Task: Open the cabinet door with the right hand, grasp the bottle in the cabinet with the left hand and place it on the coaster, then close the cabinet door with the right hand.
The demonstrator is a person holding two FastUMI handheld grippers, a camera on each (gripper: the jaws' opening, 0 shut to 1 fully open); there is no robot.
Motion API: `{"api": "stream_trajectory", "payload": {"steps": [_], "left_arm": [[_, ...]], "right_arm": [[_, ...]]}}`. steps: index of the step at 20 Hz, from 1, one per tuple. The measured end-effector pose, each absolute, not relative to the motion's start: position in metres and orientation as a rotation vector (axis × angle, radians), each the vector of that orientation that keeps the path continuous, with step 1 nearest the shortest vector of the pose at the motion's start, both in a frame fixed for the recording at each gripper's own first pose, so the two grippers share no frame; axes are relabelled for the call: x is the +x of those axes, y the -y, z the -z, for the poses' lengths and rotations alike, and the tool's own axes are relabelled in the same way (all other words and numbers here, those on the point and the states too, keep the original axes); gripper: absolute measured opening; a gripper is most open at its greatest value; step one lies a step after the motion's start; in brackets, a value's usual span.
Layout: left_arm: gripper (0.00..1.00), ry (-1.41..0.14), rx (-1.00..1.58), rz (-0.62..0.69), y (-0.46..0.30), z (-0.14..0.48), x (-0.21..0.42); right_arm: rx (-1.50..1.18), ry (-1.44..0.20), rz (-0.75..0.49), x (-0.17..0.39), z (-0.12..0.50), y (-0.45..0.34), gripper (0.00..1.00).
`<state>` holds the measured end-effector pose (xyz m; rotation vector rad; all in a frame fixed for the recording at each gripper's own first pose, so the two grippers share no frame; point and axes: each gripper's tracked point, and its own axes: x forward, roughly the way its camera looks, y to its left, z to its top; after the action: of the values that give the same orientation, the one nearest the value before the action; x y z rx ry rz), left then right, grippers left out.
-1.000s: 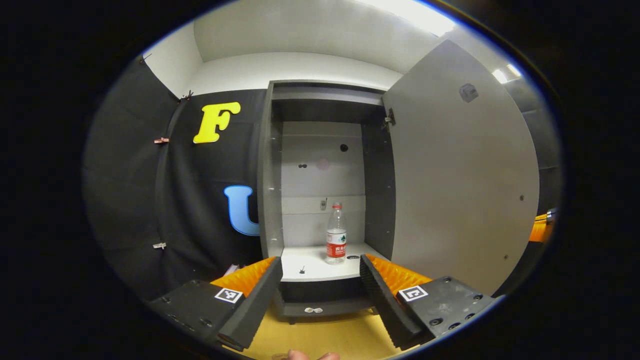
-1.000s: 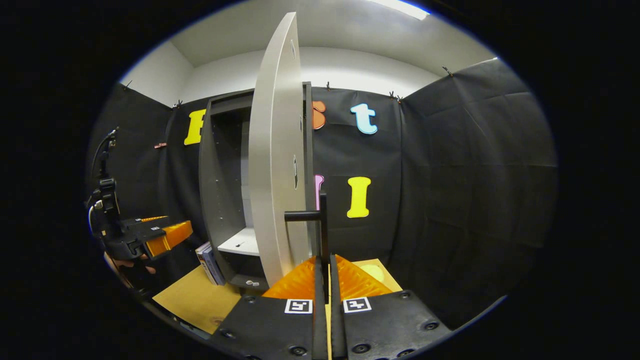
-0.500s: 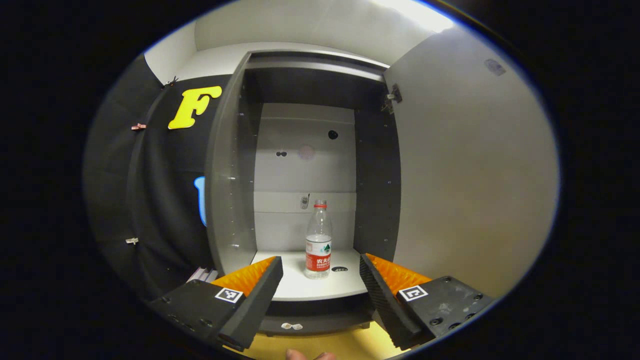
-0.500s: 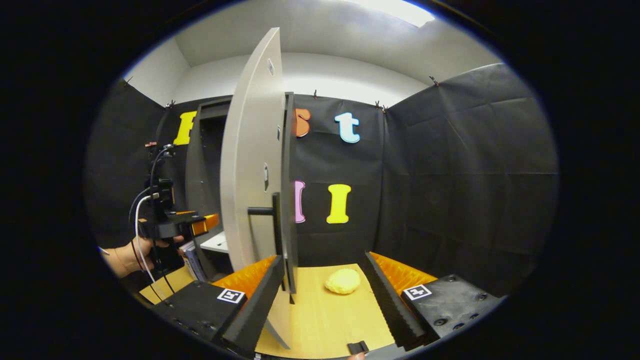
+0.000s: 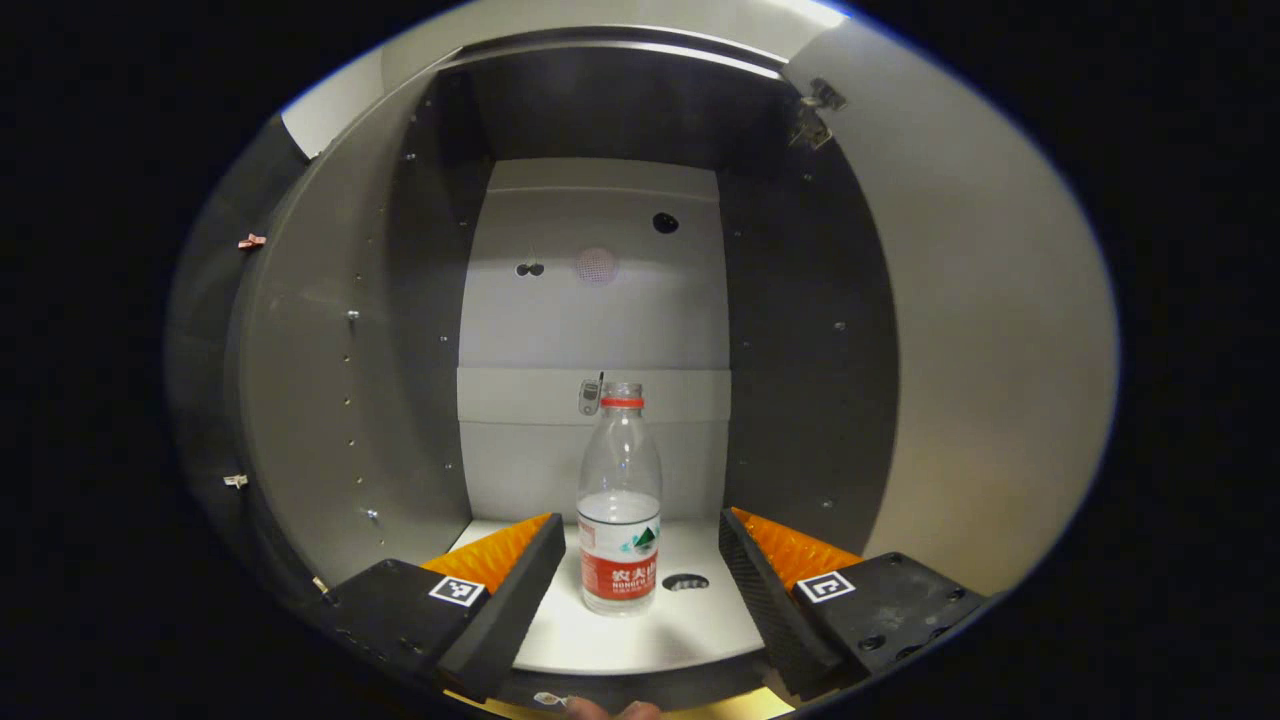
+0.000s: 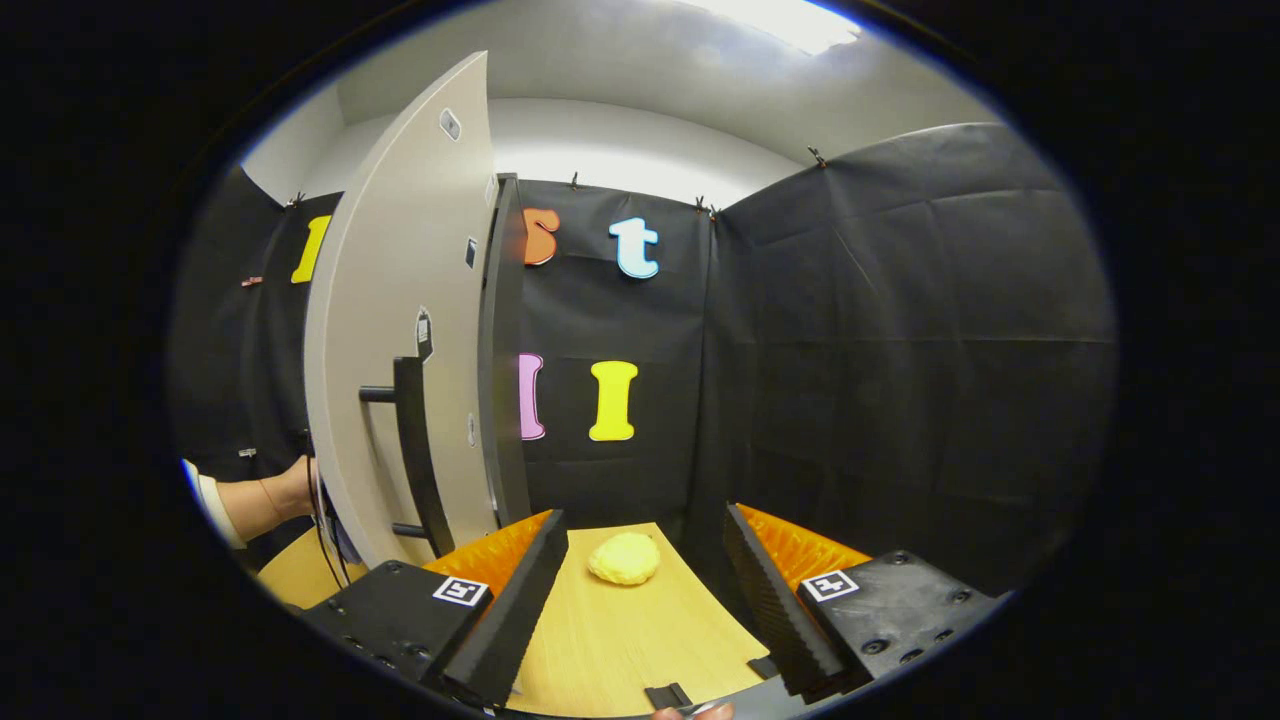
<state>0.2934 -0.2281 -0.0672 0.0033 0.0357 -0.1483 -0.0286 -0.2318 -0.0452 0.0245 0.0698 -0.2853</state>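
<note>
- Left hand-held gripper [image 5: 640, 560] wide open, empty.
- Bottle [image 5: 620, 510] dead ahead between fingers, untouched, upright.
- Right hand-held gripper [image 6: 645, 560] open, empty, beside door [image 6: 400, 330].

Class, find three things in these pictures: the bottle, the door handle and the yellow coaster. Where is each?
bottle [image 5: 620, 520]: left gripper view, on its body, above the label.
door handle [image 6: 415, 450]: right gripper view, on its black bar.
yellow coaster [image 6: 624, 557]: right gripper view, on its middle.
</note>
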Motion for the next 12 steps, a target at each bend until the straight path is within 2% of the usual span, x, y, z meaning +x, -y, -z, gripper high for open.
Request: {"api": "stream_trajectory", "payload": {"steps": [5,11,12], "left_arm": [[0.97,-0.061,-0.013,0.090,0.223,0.085,0.342],[0.96,-0.082,-0.071,0.106,0.223,0.106,0.366],[0.79,-0.085,-0.060,0.101,0.219,0.105,0.364]], "right_arm": [[0.023,-0.075,0.299,-0.022,0.049,0.247,0.98],[0.031,-0.069,0.334,-0.021,0.049,0.255,0.98],[0.033,-0.070,0.336,-0.022,0.050,0.255,0.98]]}}
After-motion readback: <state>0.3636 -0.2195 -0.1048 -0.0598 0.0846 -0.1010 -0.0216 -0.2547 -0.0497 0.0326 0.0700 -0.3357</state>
